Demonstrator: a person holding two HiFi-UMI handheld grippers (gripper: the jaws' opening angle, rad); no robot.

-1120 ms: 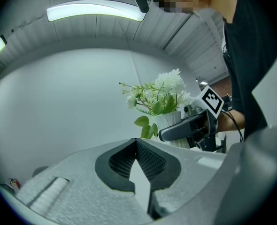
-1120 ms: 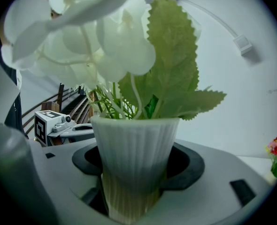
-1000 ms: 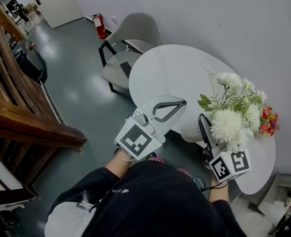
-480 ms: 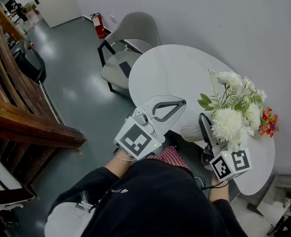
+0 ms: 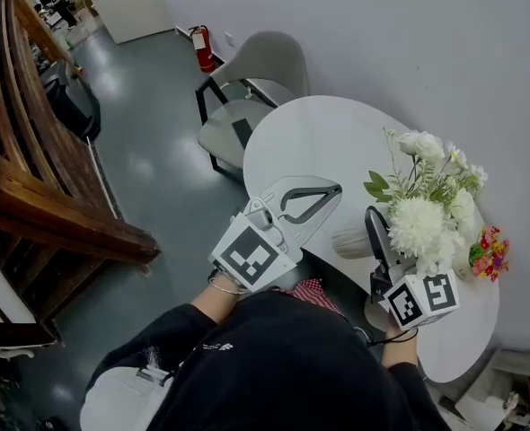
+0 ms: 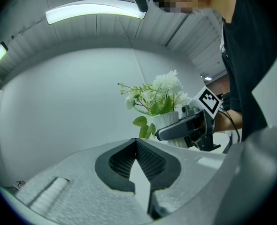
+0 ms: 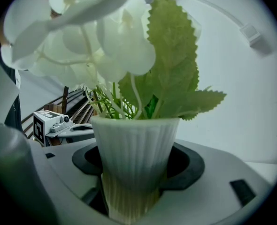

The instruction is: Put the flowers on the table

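The flowers [image 5: 424, 215], a tall white bunch with green leaves, stand in a ribbed white vase [image 7: 136, 139] gripped between the jaws of the right gripper [image 7: 138, 165], which close on the lower half of the vase from both sides. The vase looks upright. In the head view it sits over the near edge of the counter [image 5: 328, 137]. No view shows whether its base touches the counter.

That edge seems to be the main risk. If the jaws let go while part of the base hangs past the rim, the vase would likely tip toward the person and drop to the floor. The bunch is wide and sits well above the jaws, so the load is probably top-heavy. A quick tilt of the gripper could swing it over, and a release from any height could leave it rocking. The vase narrows downward, so a loose grip might let it twist or shift.

Just to the right of the gripper, beyond the white blooms, a small bright bunch of flowers [image 5: 490, 251] already stands on the counter. Carrying the vase further that way could knock it.

The left gripper [image 5: 335, 189] is closed and empty, level, well to the left of the right gripper. It is unlikely to interfere unless it swings across.
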